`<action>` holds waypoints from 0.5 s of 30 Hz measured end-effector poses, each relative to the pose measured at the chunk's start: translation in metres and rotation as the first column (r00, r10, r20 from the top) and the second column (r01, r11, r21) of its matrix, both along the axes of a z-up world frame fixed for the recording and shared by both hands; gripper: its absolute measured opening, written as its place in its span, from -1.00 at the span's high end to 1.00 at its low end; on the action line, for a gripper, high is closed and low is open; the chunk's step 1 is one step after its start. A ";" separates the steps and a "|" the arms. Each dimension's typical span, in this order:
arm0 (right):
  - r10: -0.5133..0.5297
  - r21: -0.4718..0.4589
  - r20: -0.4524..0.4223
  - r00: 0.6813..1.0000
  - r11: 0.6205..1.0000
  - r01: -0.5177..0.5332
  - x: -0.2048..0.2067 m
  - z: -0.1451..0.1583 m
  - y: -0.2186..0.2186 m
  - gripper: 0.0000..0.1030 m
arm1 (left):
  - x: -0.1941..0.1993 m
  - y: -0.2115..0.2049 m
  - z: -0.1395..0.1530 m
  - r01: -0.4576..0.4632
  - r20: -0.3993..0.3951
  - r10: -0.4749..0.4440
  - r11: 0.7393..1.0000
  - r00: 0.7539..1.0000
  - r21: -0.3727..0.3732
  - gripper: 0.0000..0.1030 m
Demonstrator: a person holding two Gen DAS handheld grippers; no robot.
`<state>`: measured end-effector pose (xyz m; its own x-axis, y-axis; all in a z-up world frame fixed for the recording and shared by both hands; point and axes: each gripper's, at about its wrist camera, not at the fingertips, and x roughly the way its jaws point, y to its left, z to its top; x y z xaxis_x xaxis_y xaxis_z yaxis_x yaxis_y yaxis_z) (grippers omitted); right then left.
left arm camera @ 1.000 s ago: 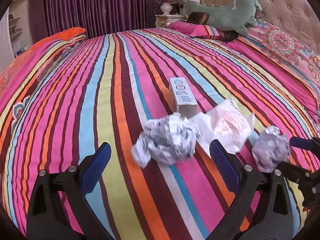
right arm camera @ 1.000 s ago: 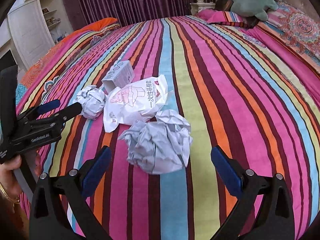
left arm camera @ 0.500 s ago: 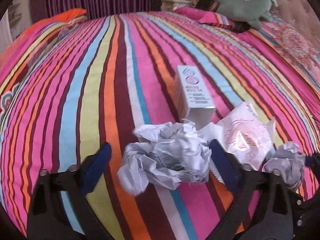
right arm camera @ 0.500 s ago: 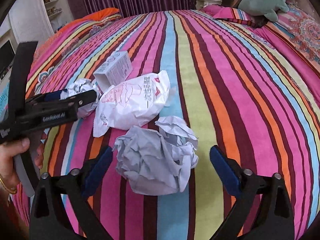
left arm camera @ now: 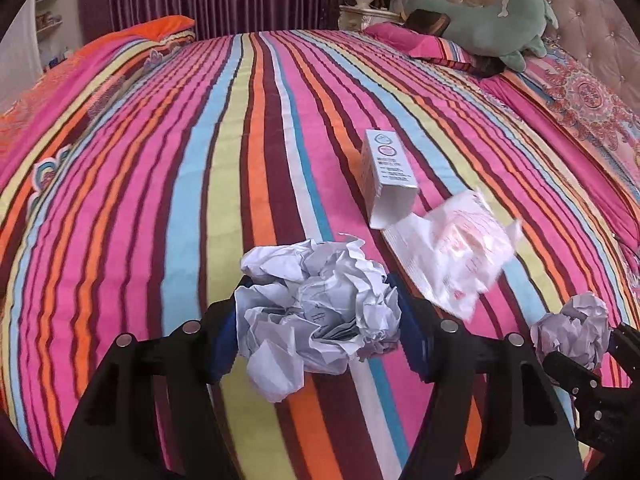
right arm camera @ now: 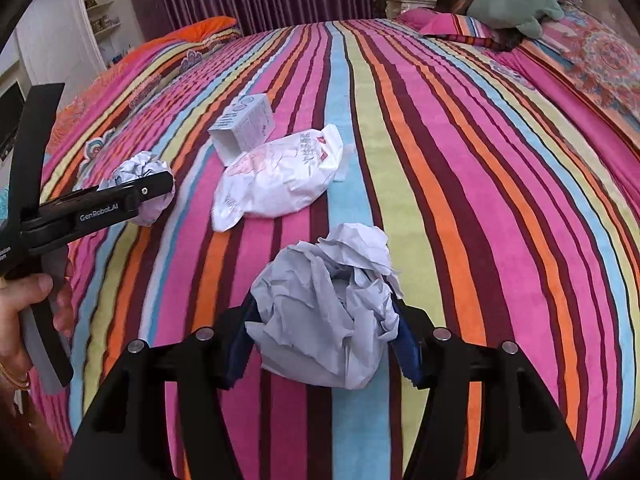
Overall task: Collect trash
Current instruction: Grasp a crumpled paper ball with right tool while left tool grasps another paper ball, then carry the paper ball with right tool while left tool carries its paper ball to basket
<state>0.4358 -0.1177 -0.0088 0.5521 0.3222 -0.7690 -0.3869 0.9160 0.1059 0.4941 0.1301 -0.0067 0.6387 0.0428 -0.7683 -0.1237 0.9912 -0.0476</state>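
1. On the striped bedspread (left arm camera: 248, 184), both tongs are closed around crumpled paper: the left tongs (left arm camera: 318, 328) hold a paper ball (left arm camera: 316, 312), and the right tongs (right arm camera: 324, 332) hold another crumpled paper ball (right arm camera: 328, 312). Loose crumples compress, so either ball could slip out on lifting if the pads only pinch outer folds.
2. A flap hangs below the left ball; it may drag on the bedspread and tug the ball loose.
3. Just beyond lie a white plastic wrapper (right arm camera: 280, 176) and, touching its far end, an open small carton (right arm camera: 244, 126). Swinging either tongs low across them could scatter both.
4. Soft bedding gives way, so pressing down to regrip could pinch fabric too.
5. No bin is visible, so the carry could be long.
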 end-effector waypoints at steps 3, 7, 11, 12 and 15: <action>0.006 0.002 0.004 1.000 1.000 -0.006 -0.014 0.006 -0.001 -0.10 | -0.022 -0.007 0.011 0.006 0.013 -0.006 1.000 1.000 0.004 -0.26; 0.011 0.019 0.007 1.000 1.000 -0.011 -0.033 0.012 -0.006 -0.10 | -0.047 -0.016 0.019 0.015 0.023 -0.015 1.000 1.000 0.016 -0.26; 0.012 0.035 0.016 1.000 0.999 -0.013 -0.054 0.017 -0.010 -0.10 | -0.072 -0.026 0.020 0.018 0.021 -0.019 0.999 1.000 0.028 -0.26; 0.013 0.037 0.017 1.000 0.999 -0.014 -0.060 0.018 -0.011 -0.10 | -0.081 -0.027 0.020 0.018 0.024 -0.019 1.000 1.000 0.019 -0.26; 0.016 0.040 0.017 1.000 0.999 -0.016 -0.075 0.019 -0.015 -0.10 | -0.104 -0.031 0.019 0.016 0.029 -0.017 1.000 0.999 0.008 -0.26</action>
<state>0.3606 -0.1322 0.0097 0.5590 0.3616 -0.7462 -0.4035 0.9048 0.1362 0.3898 0.0994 0.0120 0.6611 0.0377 -0.7493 -0.1060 0.9934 -0.0435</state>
